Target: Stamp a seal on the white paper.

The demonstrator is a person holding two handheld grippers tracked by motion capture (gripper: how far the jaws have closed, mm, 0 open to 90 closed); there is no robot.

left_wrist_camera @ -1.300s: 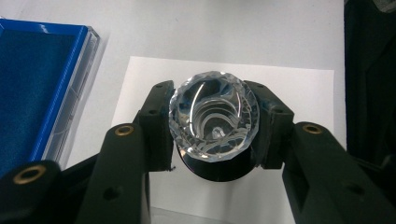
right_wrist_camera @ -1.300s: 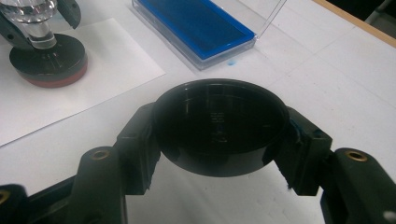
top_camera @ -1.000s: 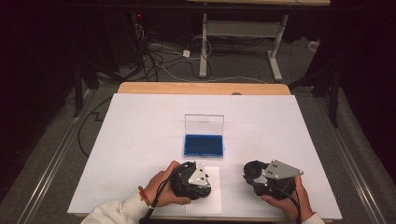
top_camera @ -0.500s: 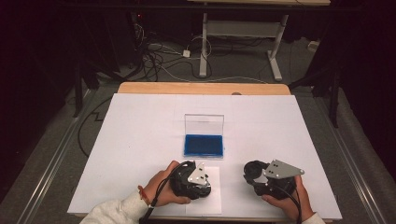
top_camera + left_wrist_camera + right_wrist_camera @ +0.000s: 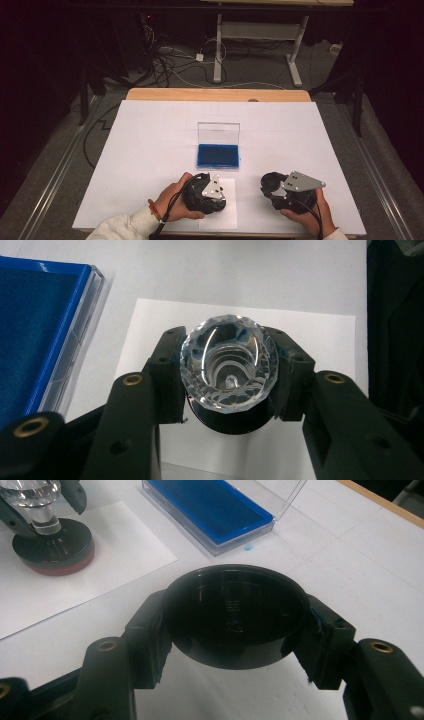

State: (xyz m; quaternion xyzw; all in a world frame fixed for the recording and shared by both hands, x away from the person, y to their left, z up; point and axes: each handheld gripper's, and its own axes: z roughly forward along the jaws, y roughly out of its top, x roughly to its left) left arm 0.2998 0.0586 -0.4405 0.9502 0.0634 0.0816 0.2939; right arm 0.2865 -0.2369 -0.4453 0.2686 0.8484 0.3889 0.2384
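A faceted crystal-handled stamp (image 5: 229, 370) stands clamped between the jaws of the left gripper (image 5: 227, 375), its black base with a red underside resting on a small paper sheet (image 5: 320, 340) directly beneath. The right gripper (image 5: 235, 617), off to that gripper's right and well apart from it, is closed on a round black cap (image 5: 235, 615), held clear above the table (image 5: 150, 150). Just ahead of the left gripper, beside the sheet's far edge, lies the open blue ink pad (image 5: 218, 155), its clear lid (image 5: 218, 133) standing upright at the back.

The step in hand looks like inking or printing with the uncapped stamp. To do it well, the left gripper should keep its hold square on the crystal handle, since the facets are slick and could twist out; lift straight up, carry the base level over the pad, and press flat without rocking. The right gripper does best keeping the cap out of the way until it is wanted.
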